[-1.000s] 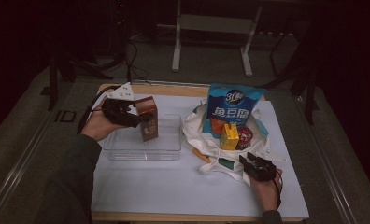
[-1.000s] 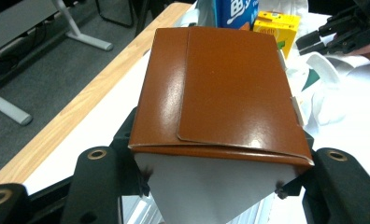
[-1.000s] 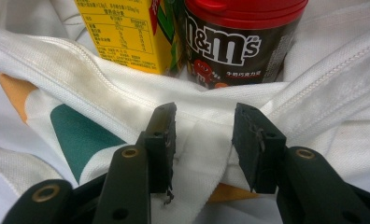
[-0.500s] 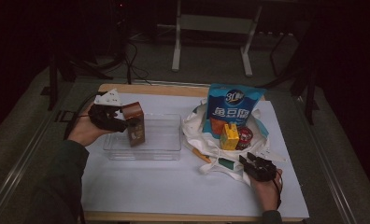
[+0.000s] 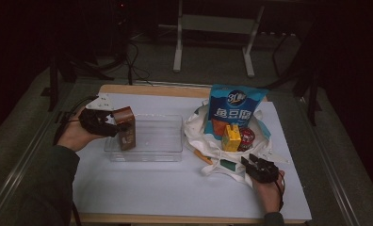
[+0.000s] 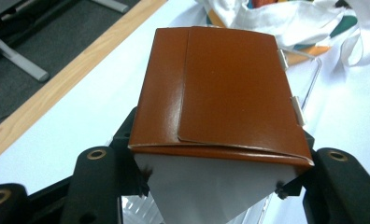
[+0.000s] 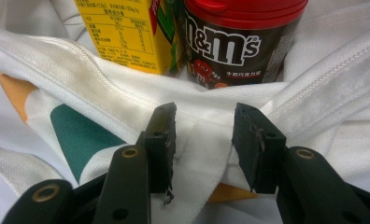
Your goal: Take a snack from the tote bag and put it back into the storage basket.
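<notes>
Holding: we've got the left gripper point(image 5: 110, 125) clamped on a brown carton point(image 5: 125, 133), one jaw on each side of it, so it sits right at the tips.
Carton spot: upright at the near-left end of the clear tray point(image 5: 168, 140), just ahead of our left hand point(image 5: 74, 136); whether it touches the tray floor, we can't tell.
Right gripper point(image 7: 204, 135): jaws apart, with a fold of the white cloth bag point(image 7: 314, 84) lying between them; we can't tell if the pads pinch it.
Past those jaws: a yellow juice box point(image 7: 127, 30) and a red-lidded candy jar point(image 7: 234, 37) stand side by side in the bag, close ahead.
Farther back: a blue snack bag point(image 5: 235, 102) stands behind them.
</notes>
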Available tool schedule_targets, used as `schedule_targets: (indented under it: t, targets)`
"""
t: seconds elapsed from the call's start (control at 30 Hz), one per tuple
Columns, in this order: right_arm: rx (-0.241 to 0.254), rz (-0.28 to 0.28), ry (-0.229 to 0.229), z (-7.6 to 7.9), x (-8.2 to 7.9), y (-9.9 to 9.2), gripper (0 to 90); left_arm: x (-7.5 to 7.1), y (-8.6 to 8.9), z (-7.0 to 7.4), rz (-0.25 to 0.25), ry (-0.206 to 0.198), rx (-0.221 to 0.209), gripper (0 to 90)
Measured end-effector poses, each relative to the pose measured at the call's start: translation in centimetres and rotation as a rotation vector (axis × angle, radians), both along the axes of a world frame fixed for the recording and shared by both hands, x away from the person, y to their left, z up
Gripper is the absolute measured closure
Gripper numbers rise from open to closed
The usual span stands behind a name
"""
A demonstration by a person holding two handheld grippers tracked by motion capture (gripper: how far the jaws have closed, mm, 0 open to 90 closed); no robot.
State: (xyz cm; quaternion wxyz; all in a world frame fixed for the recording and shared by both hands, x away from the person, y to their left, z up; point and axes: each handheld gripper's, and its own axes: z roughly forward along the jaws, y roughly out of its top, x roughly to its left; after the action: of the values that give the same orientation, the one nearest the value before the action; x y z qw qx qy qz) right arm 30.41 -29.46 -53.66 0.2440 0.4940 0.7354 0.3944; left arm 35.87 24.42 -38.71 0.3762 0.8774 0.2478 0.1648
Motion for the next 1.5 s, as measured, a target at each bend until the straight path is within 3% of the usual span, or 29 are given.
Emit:
schedule_targets:
  t: [0.1, 0.27, 0.5, 0.9, 1.03, 1.3, 1.5]
  targets:
    - [-0.002, 0.000, -0.001, 0.0, 0.0, 0.0, 59.2, 0.1, 0.1, 0.0, 0.003, 0.007, 0.016, 42.7]
    - [-0.002, 0.000, -0.001, 0.0, 0.0, 0.0, 59.2, 0.3, -0.5, 0.2, -0.014, 0.015, 0.078, 42.8]
    - [-0.001, 0.000, -0.001, 0.0, 0.0, 0.0, 59.2, 0.6, -2.5, 0.2, -0.085, 0.029, 0.149, 42.8]
    - [0.000, 0.000, 0.000, 0.0, 0.0, 0.0, 59.2, 0.8, -5.5, 0.5, -0.218, 0.078, 0.162, 42.4]
    - [0.000, 0.000, 0.000, 0.0, 0.0, 0.0, 59.2, 1.0, -6.3, 0.5, -0.226, 0.084, 0.180, 41.9]
    - [0.000, 0.001, 0.000, 0.0, 0.0, 0.0, 59.2, 1.7, -8.7, -0.4, -0.241, 0.097, 0.144, 39.2]
    - [0.000, 0.000, 0.000, 0.0, 0.0, 0.0, 59.2, 2.3, -10.9, -1.2, -0.258, 0.119, 0.147, 37.2]
